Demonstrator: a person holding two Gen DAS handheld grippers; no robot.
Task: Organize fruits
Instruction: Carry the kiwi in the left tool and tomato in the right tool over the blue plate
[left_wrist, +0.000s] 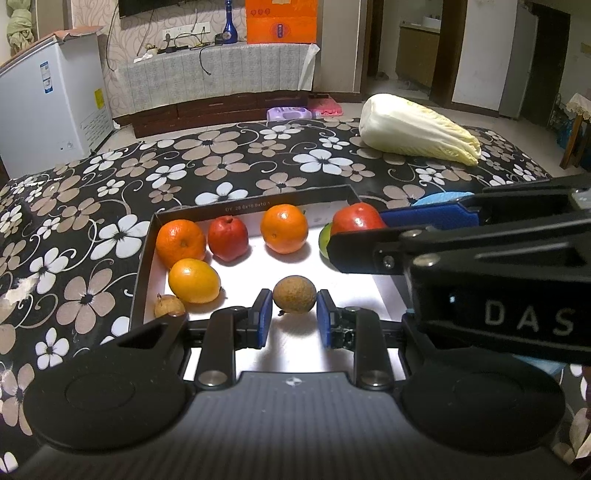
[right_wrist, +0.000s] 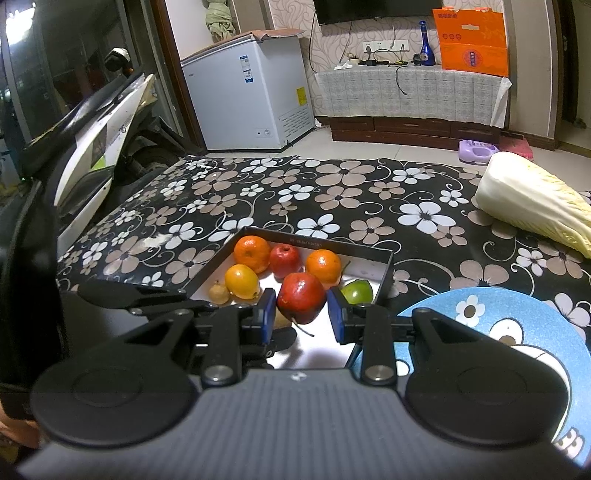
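A black-rimmed box with a white floor (left_wrist: 147, 251) (right_wrist: 384, 273) holds the fruit. In it are two oranges (left_wrist: 180, 242) (left_wrist: 283, 228), a small red apple (left_wrist: 228, 238), a yellow-orange fruit (left_wrist: 194, 280), a green fruit (right_wrist: 356, 291) and a small brown fruit at the front left (left_wrist: 168, 306). My left gripper (left_wrist: 294, 314) is open, its pads on either side of a round brown fruit (left_wrist: 294, 295), with small gaps. My right gripper (right_wrist: 301, 314) is open around a large red apple (right_wrist: 301, 297), which also shows in the left wrist view (left_wrist: 356, 219).
The box sits on a black floral tablecloth (left_wrist: 229, 162). A napa cabbage (left_wrist: 413, 129) lies at the far right. A blue patterned plate (right_wrist: 498, 325) lies right of the box. A white freezer (left_wrist: 48, 96) and a scooter (right_wrist: 103, 122) stand beyond the table's left side.
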